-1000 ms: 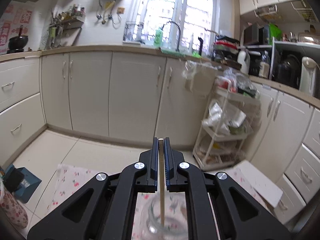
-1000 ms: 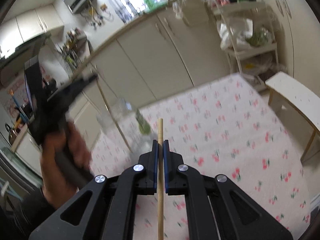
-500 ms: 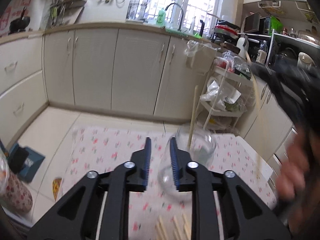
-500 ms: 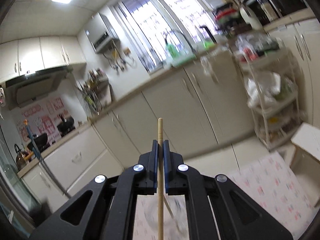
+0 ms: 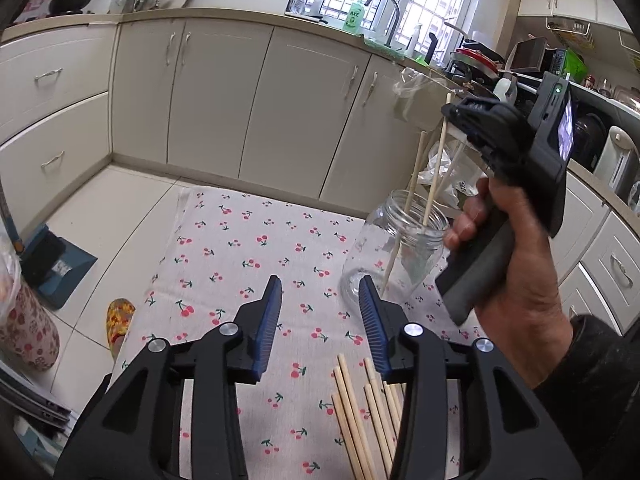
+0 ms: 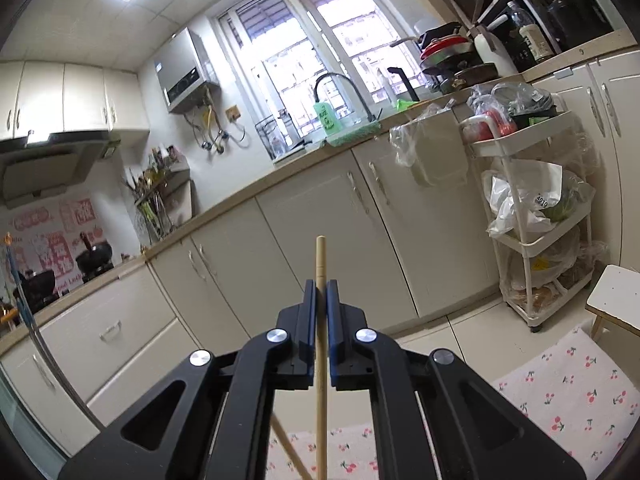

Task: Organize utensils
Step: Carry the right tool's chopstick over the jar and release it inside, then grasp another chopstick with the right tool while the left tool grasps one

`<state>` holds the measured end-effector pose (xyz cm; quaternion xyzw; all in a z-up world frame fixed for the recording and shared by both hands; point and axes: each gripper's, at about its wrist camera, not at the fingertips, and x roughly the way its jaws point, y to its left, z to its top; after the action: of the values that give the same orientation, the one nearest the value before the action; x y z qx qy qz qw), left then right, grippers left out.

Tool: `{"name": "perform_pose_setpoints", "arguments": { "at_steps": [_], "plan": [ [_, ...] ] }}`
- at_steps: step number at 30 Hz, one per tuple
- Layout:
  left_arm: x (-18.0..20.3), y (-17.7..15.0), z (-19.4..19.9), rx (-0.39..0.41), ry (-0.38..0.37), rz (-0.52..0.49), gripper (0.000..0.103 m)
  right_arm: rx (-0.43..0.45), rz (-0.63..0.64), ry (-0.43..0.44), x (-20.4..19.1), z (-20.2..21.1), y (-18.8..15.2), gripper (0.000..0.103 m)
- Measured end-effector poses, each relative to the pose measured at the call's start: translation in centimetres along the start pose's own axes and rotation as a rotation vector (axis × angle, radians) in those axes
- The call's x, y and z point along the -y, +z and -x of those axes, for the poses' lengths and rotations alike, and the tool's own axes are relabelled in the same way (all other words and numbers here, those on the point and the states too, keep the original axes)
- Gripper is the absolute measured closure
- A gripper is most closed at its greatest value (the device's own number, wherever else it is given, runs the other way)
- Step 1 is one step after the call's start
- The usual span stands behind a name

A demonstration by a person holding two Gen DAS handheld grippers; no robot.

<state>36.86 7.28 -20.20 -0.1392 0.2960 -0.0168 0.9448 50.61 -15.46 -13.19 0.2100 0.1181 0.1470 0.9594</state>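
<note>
A clear glass jar (image 5: 396,252) stands on the cherry-print cloth (image 5: 248,256), with one wooden chopstick (image 5: 414,172) leaning in it. My right gripper (image 5: 452,114) is above the jar, shut on a second chopstick (image 5: 434,178) whose lower end is inside the jar mouth. In the right wrist view that chopstick (image 6: 321,336) runs upright between the shut fingers of the gripper (image 6: 321,286). My left gripper (image 5: 320,292) is open and empty, low over the cloth, left of the jar. Several loose chopsticks (image 5: 366,412) lie on the cloth just below it.
Cream kitchen cabinets (image 5: 224,96) line the back and left. A white trolley with bags (image 6: 532,216) stands at the right, next to a white stool (image 6: 616,300). A blue dustpan (image 5: 52,264) and a yellow slipper (image 5: 118,320) lie on the floor at the left.
My left gripper let go of its chopstick in the jar, opened wide and pulled back toward the loose pile. My right gripper brought its chopstick upright over the jar and lowered its tip inside.
</note>
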Motion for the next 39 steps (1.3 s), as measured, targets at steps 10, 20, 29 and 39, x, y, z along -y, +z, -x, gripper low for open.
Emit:
{"name": "perform_pose_setpoints", "arguments": {
  "at_steps": [10, 20, 29, 39],
  "plan": [
    [-0.1, -0.4, 0.7, -0.027, 0.009, 0.031, 0.057, -0.101, 0.077, 0.019, -0.2, 2.6, -3.0, 0.097],
    [0.6, -1.8, 0.7, -0.160, 0.085, -0.022, 0.053, -0.234, 0.099, 0.030, 0.6, 7.5, -4.2, 0.072],
    [1.2, -5.1, -0.7, -0.290, 0.126, -0.084, 0.053, -0.629, 0.142, -0.006, 2.8, 14.1, -11.5, 0.077],
    [2.1, -6.1, -1.5, -0.332, 0.164, -0.099, 0.053, -0.774, 0.250, -0.004, 0.9, 12.1, -15.7, 0.081]
  ]
}}
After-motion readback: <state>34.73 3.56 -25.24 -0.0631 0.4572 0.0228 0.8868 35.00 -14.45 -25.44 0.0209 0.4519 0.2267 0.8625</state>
